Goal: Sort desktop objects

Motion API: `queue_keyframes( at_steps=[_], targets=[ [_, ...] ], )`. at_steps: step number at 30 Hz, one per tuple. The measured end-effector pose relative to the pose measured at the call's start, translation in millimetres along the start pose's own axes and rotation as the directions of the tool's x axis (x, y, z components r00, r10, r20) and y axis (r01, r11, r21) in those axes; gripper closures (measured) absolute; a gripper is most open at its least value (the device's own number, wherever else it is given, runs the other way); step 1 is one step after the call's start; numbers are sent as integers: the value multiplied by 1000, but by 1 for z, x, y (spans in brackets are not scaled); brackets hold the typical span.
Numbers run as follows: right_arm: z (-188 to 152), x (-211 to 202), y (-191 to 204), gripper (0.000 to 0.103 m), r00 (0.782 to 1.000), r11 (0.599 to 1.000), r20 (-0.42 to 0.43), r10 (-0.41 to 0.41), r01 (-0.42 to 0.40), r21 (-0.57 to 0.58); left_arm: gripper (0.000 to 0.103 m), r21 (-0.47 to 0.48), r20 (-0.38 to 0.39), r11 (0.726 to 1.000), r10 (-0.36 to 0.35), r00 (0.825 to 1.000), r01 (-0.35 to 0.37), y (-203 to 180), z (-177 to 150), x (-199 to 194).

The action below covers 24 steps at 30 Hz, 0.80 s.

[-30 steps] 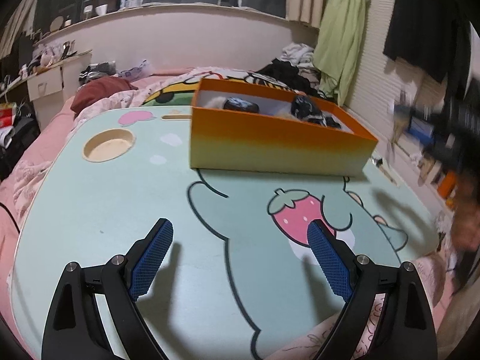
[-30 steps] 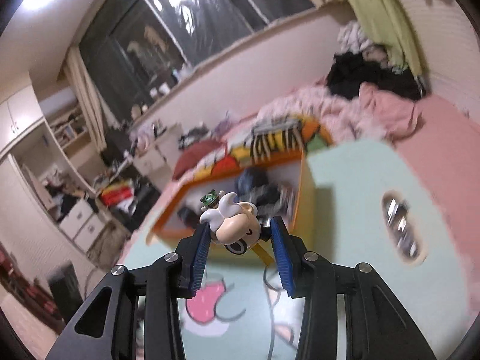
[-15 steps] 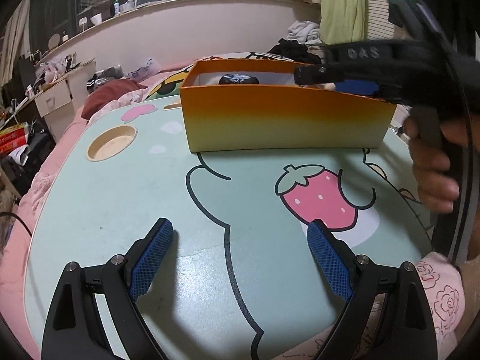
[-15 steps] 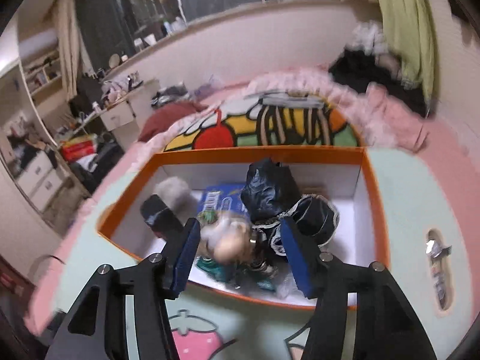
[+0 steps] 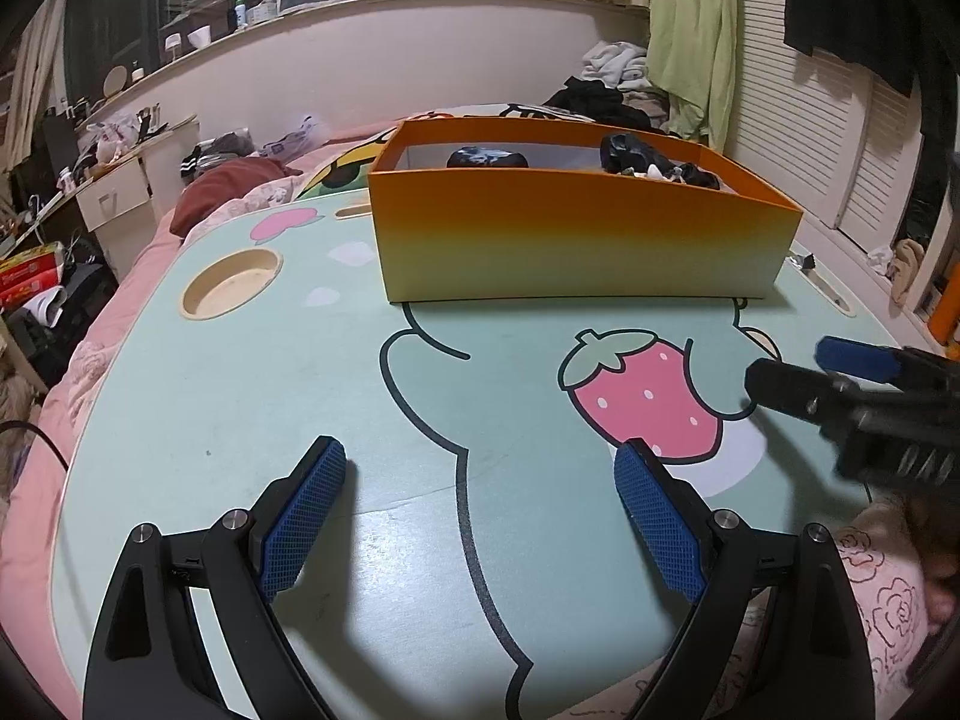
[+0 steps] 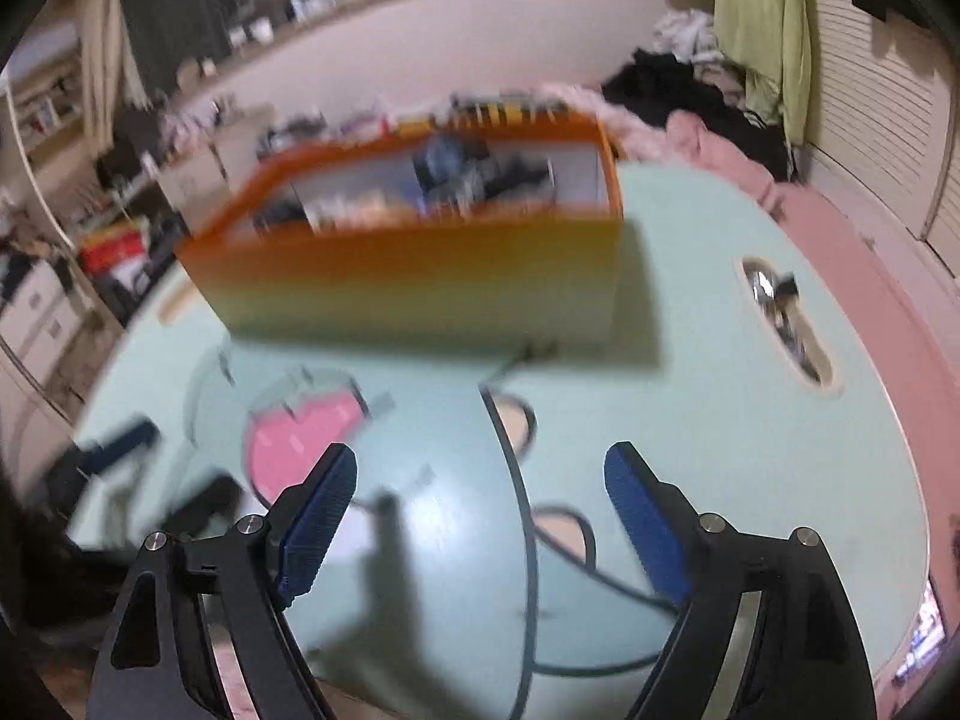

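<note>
A smooth, faintly glossy tabletop (image 5: 240,420), printed in mint green with a cartoon strawberry, is seen under and ahead of the fingers, a soft sheen being shown between them. Beyond the fingertips a matt cardboard box (image 5: 576,246) is seen, orange fading to yellow outside and plain white inside. The left gripper (image 5: 480,483) is made of smooth black plastic with small bright metal pins; its pads (image 5: 303,519) are covered in blue rubber with a fine cross-hatched texture. The same black plastic and ribbed blue pads (image 6: 639,516) are shown on the right gripper (image 6: 480,480). Soft pink cloth with a rose print (image 5: 882,594) lies just right of the left fingers
</note>
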State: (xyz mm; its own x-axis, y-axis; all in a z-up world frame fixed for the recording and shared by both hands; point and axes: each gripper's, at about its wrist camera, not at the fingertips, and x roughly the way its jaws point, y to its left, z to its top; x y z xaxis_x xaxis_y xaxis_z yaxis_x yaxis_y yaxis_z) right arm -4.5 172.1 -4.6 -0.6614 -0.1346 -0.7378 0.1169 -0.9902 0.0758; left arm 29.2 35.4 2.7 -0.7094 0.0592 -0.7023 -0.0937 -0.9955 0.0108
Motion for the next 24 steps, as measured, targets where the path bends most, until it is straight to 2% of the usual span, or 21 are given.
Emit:
queue_keyframes(
  at_steps=[3, 6, 7, 13, 24],
  targets=[
    [-3, 6, 7, 0, 999, 998, -23, -27, 26, -54, 11, -3, -2, 1000, 5, 1000, -5, 1, 0, 1],
    [-5, 7, 4, 0, 999, 998, -21, -24, 22, -52, 7, 1, -12, 1000, -1, 1000, 1, 1, 1, 3],
    [-6, 7, 2, 0, 999, 998, -20, -25, 24, -51, 0, 4, -26, 1000, -1, 1000, 1, 1, 1, 4],
    [-6, 1, -1, 0, 998, 998, -22, -65, 65, -11, 0, 3, -33, 1000, -4, 999, 4, 3, 1, 5],
    [-5, -1, -1, 0, 998, 998, -16, -63, 63, -6, 0, -3, -37, 1000, 7, 999, -7, 4, 2, 6]
  ],
)
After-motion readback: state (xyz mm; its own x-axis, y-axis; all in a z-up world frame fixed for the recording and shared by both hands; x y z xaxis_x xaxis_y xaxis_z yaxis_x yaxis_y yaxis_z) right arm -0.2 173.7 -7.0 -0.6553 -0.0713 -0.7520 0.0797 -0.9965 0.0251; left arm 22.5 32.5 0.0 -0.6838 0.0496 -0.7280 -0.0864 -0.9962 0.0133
